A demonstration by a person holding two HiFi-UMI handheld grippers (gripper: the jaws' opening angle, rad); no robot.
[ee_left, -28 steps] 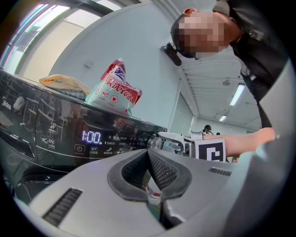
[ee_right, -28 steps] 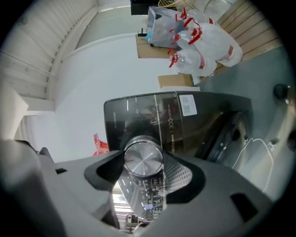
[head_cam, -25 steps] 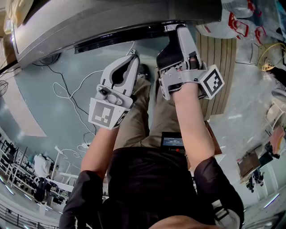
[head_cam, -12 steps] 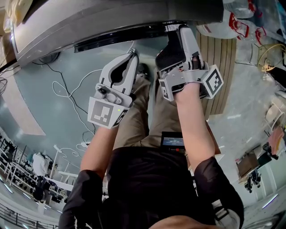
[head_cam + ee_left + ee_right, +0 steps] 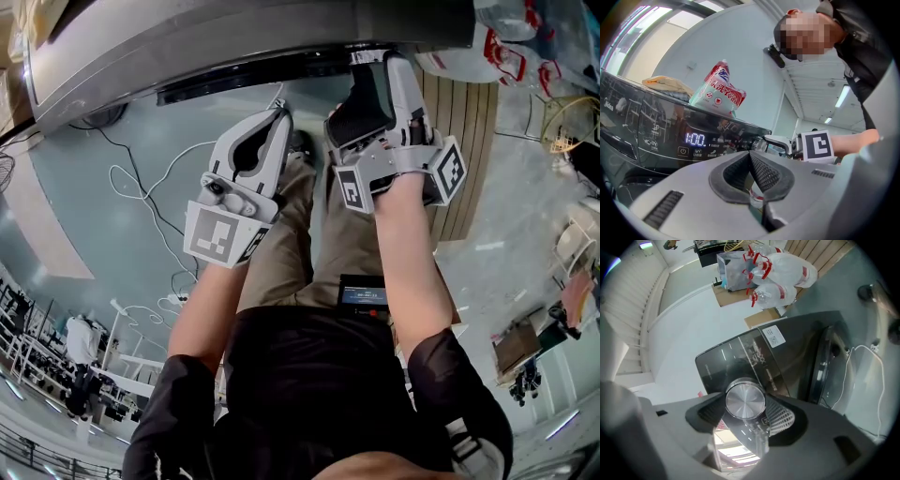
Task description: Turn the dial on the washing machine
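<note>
- Gripping the dial (image 5: 745, 400), the right gripper (image 5: 745, 417) has one dark ribbed pad on each side of the knob. The round brushed-metal face sits squarely between the jaws.
- The dial stands out from the dark, glossy control panel (image 5: 740, 357) of the washing machine (image 5: 234, 47).
- In the head view, the right gripper reaches up to the machine's front edge, with its marker cube (image 5: 448, 171) tilted.
- The left gripper (image 5: 751, 161) has its jaws pressed together with nothing between them. In the head view it hangs below the machine's front and to the left of the right gripper, clear of the panel.
- In the left gripper view, the lit display (image 5: 695, 139) reads 1:00, and the dial lies to its right.
- A red and white bag (image 5: 719, 93) rests on top of the machine.
</note>
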